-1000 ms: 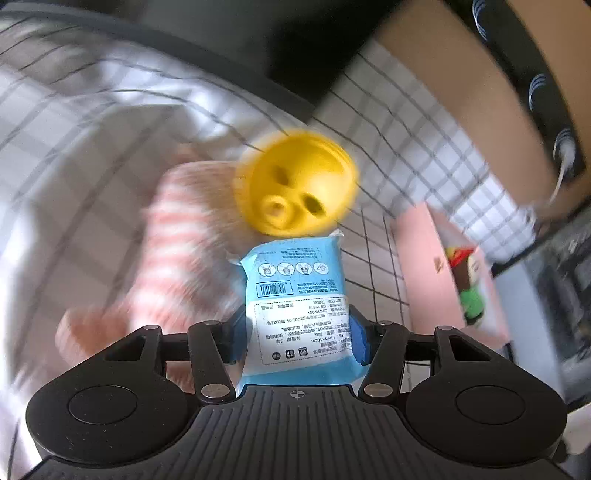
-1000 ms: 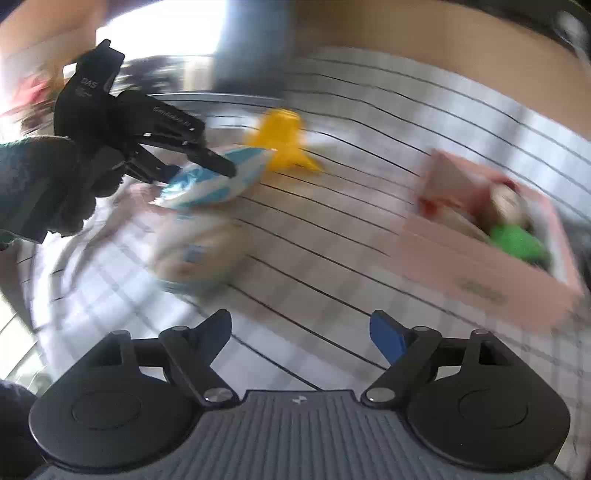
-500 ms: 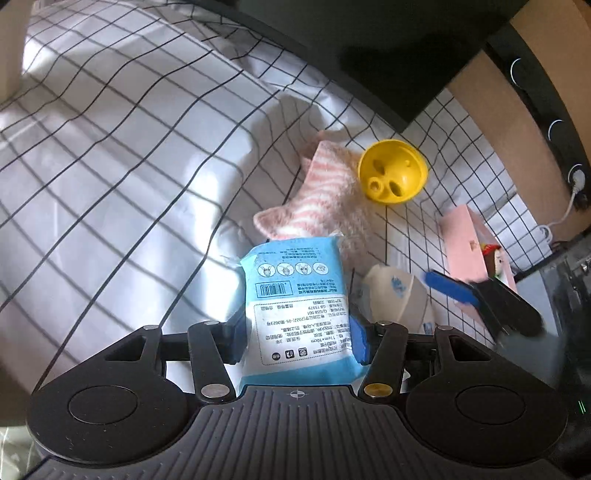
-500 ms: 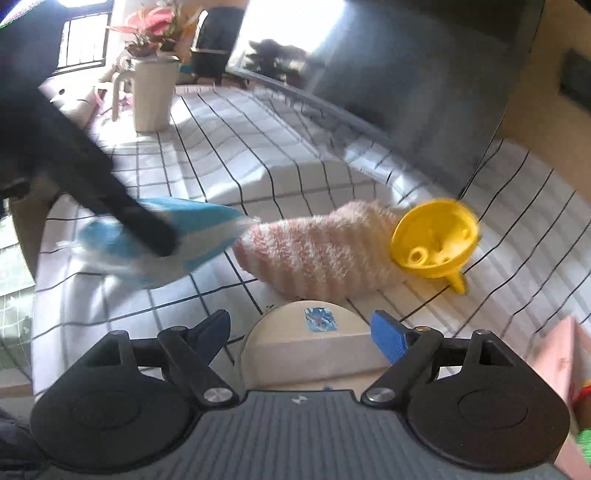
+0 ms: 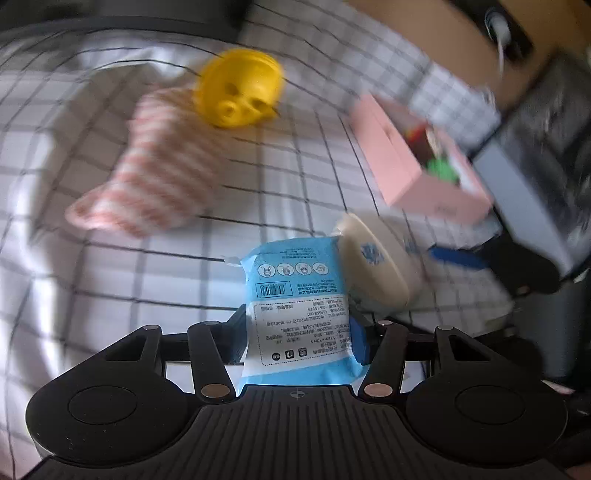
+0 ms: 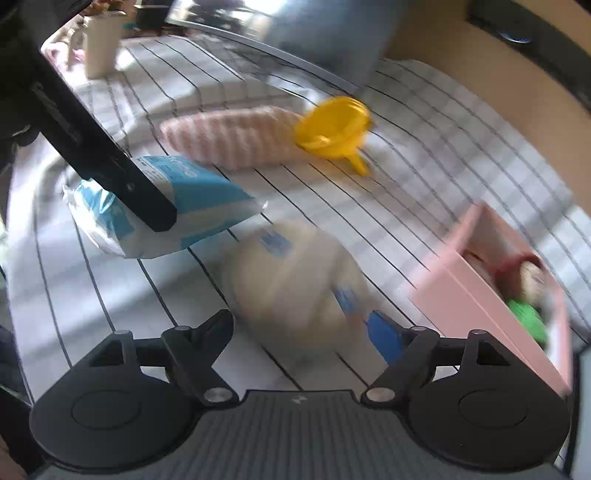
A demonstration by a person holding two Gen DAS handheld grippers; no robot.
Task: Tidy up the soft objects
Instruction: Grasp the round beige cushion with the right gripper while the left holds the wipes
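Observation:
My left gripper (image 5: 299, 332) is shut on a blue and white tissue pack (image 5: 295, 280), held just above the checked cloth. The right wrist view shows the same pack (image 6: 192, 206) under a black finger (image 6: 110, 162) of that gripper. A blurred, round cream pouch (image 6: 295, 284) lies on the cloth between the tips of my right gripper (image 6: 301, 325), whose jaws stand wide and open. In the left wrist view the pouch (image 5: 376, 266) sits just right of the pack. A pink striped plush (image 5: 155, 177) and a yellow funnel (image 5: 240, 88) lie farther back.
A pink box (image 6: 480, 295) with a green and red toy inside stands at the right, also in the left wrist view (image 5: 399, 162). A cream mug (image 6: 99, 48) sits far left. A dark screen (image 6: 314, 29) rises behind the cloth.
My left gripper has swung right with the pack, close to the cream pouch. The right gripper's view has rolled and shifted, bringing the pink box into sight.

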